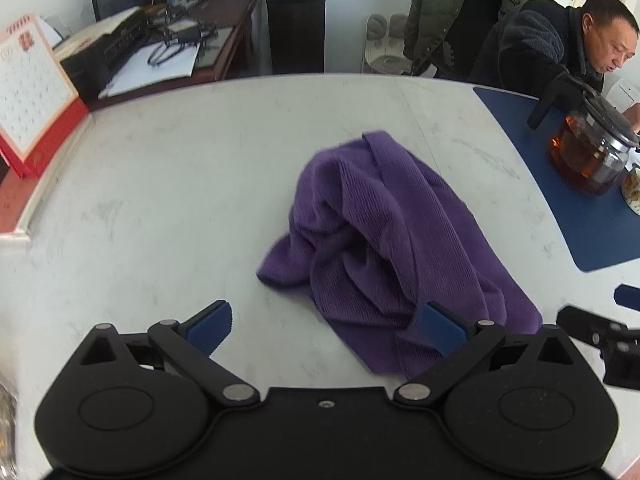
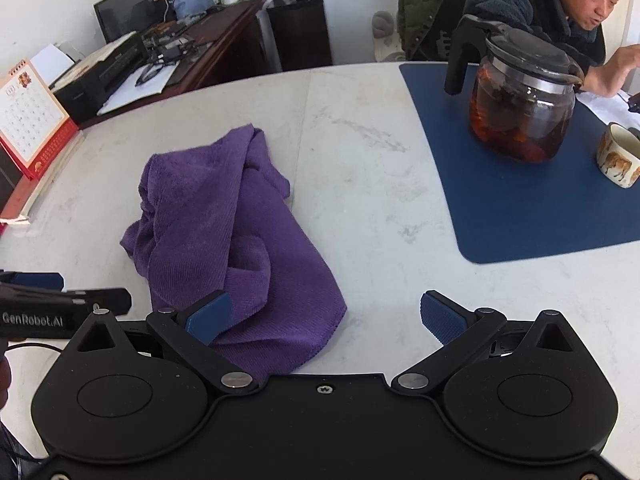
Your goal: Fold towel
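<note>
A purple towel [image 1: 384,236] lies crumpled in a heap on the white marble table [image 1: 168,200]. It also shows in the right wrist view [image 2: 224,236]. My left gripper [image 1: 326,330] is open and empty, just short of the towel's near edge, with its right finger over the cloth. My right gripper [image 2: 326,320] is open and empty, at the towel's near right corner, with its left finger over the cloth. Each gripper shows at the edge of the other's view.
A blue mat [image 2: 516,200] at the right holds a glass teapot [image 2: 520,108] of tea and a patterned cup [image 2: 618,156]. A man [image 2: 560,12] sits behind it. A red desk calendar [image 1: 32,100] stands at the table's left edge.
</note>
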Demonstrator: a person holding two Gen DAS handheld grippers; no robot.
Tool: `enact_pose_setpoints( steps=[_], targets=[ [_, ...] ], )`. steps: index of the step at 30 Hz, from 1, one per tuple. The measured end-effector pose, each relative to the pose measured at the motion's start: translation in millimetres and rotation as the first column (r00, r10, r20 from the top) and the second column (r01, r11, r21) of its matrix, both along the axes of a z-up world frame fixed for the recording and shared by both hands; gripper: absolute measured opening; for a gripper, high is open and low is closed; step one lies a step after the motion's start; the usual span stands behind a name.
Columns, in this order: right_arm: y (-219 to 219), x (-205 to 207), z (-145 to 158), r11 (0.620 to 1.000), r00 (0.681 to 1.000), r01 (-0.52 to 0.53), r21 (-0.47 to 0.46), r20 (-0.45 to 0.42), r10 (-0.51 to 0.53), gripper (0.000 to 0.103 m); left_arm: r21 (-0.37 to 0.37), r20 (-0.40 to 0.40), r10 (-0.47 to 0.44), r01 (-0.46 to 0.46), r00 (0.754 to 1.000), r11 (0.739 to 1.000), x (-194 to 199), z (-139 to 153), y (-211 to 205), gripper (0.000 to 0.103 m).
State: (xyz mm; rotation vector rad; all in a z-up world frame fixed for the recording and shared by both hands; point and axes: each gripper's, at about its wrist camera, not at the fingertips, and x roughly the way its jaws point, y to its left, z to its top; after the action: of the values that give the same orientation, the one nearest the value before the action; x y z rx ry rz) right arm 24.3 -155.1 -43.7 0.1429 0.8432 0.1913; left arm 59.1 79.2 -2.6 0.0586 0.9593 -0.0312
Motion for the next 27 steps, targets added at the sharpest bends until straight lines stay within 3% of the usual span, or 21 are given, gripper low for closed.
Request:
enact_pose_setpoints(
  steps=[6, 8, 12, 15, 17, 21, 27],
  targets=[
    [22, 6, -7, 0.987, 0.987, -0.140, -0.077, 0.067, 0.145, 0.103, 0.047, 0.116, -0.161, 0.156, 0.980, 0.987, 60, 7, -22, 0.102],
    [29, 8, -10, 0.977, 0.977, -0.185, -0.104, 0.087, 0.194, 0.103, 0.052, 0.119, -0.203, 0.198, 0.972, 0.979, 79, 0, -31, 0.102],
    [45, 14, -15, 0.949, 0.948, -0.277, -0.151, 0.116, 0.295, 0.103, 0.063, 0.041, -0.263, 0.260, 0.964, 0.964, 120, -32, -46, 0.102],
    [56, 22, -15, 0.923, 0.919, -0.374, -0.087, 0.101, 0.382, 0.103, 0.069, -0.050, -0.265, 0.268, 0.963, 0.961, 132, -59, -45, 0.102],
    [63, 26, -18, 0.906, 0.901, -0.417, -0.074, 0.094, 0.423, 0.103, 0.077, -0.100, -0.241, 0.249, 0.965, 0.966, 132, -72, -37, 0.102],
    [77, 30, -26, 0.871, 0.870, -0.489, -0.051, 0.049, 0.491, 0.103, 0.008, -0.184, -0.151, 0.155, 0.971, 0.988, 124, -92, -2, 0.103],
    [96, 18, -30, 0.839, 0.839, -0.543, -0.046, 0.007, 0.544, 0.103, -0.031, -0.207, 0.006, -0.013, 0.978, 0.999, 87, -90, 50, 0.103]
  ],
)
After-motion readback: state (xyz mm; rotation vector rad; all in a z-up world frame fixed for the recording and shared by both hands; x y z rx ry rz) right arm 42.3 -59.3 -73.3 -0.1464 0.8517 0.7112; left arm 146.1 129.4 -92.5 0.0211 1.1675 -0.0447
